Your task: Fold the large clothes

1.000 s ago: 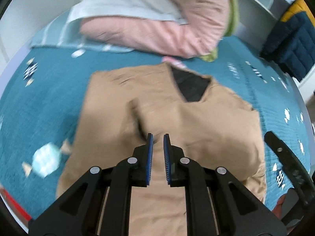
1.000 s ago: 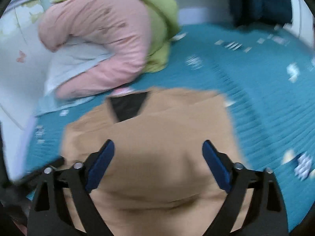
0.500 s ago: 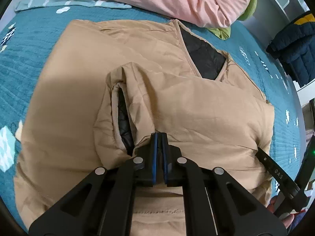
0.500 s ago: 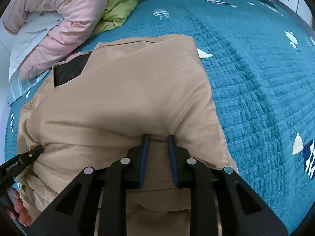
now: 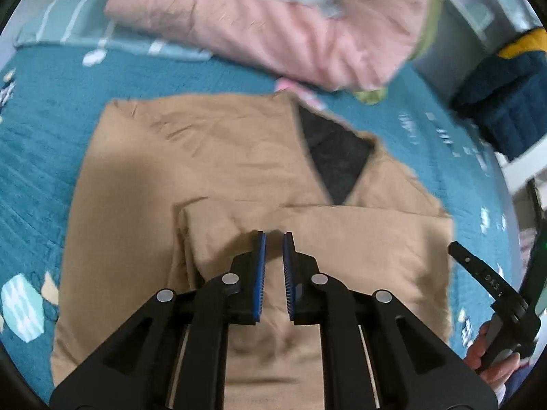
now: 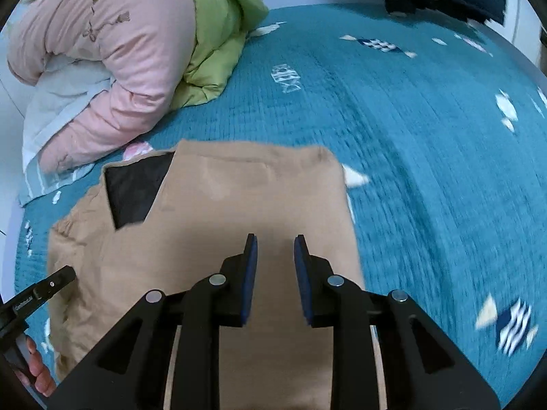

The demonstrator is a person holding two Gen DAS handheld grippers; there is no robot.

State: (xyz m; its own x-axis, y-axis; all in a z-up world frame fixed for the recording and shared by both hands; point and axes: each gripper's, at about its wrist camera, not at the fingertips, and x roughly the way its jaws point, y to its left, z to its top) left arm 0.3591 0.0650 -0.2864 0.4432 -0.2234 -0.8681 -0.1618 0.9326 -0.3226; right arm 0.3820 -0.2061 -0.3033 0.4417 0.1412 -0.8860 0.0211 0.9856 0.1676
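Note:
A tan padded jacket (image 5: 212,171) with a dark lining at the neck (image 5: 336,157) lies flat on the teal bedspread (image 5: 37,143). A folded-over part lies across its middle (image 5: 342,235). My left gripper (image 5: 272,239) hovers above that fold, jaws slightly apart and empty. In the right wrist view the jacket (image 6: 246,191) lies below my right gripper (image 6: 273,242), which is open and empty above the cloth. The right gripper's finger shows at the left view's edge (image 5: 478,270).
A pink and green heap of padded clothes (image 6: 136,41) lies at the head of the bed, over a pale striped cloth (image 6: 58,109). A dark navy garment (image 5: 502,92) hangs at the far right. Teal bedspread (image 6: 427,136) stretches right of the jacket.
Both grippers were shut on the jacket half a second ago. They have let go, opened and pulled up and back; the folded part now lies flat.

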